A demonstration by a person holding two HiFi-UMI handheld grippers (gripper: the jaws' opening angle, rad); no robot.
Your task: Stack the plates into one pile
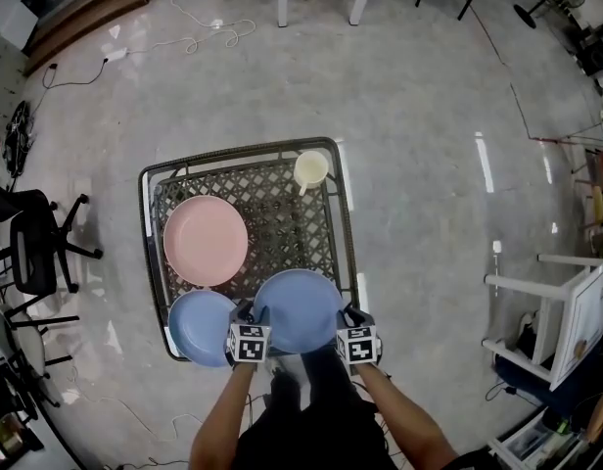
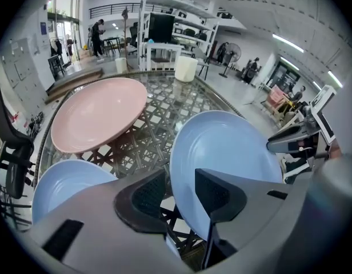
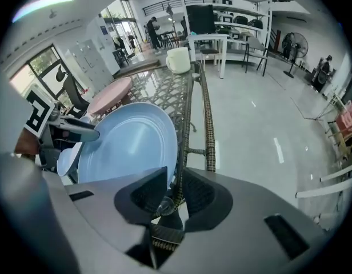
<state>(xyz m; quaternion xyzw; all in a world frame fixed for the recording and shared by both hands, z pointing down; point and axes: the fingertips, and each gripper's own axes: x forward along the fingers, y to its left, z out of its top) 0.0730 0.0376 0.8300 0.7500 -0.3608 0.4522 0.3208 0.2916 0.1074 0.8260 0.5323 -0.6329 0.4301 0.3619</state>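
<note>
So, a square table (image 1: 145, 213) with a dark woven-lattice top and a rounded metal rim is seen from above. Four pieces are spread across it, and nothing is stacked yet. A round, matte pink plate (image 1: 206, 240) is lying flat at about 9 o'clock. A smaller pale blue plate (image 1: 196, 326) is tucked into the 7 o'clock corner. A bigger, smooth, shallow blue plate (image 1: 298, 308) is found at around 5 o'clock, just beside the small one. A cream cup (image 1: 310, 169) is parked up in the 1 o'clock corner.

The left gripper (image 1: 245, 313) is positioned at the big plate's 9 o'clock edge. Its jaws are spread wide and released, with the plate's rim between the ribbed pads but not squeezed. The right gripper (image 1: 350, 311) is placed at the plate's 3 o'clock edge. Its jaws are only partly apart, the plate rim and the table's braided edge bar run between them, and no clamping can be made out.
</note>
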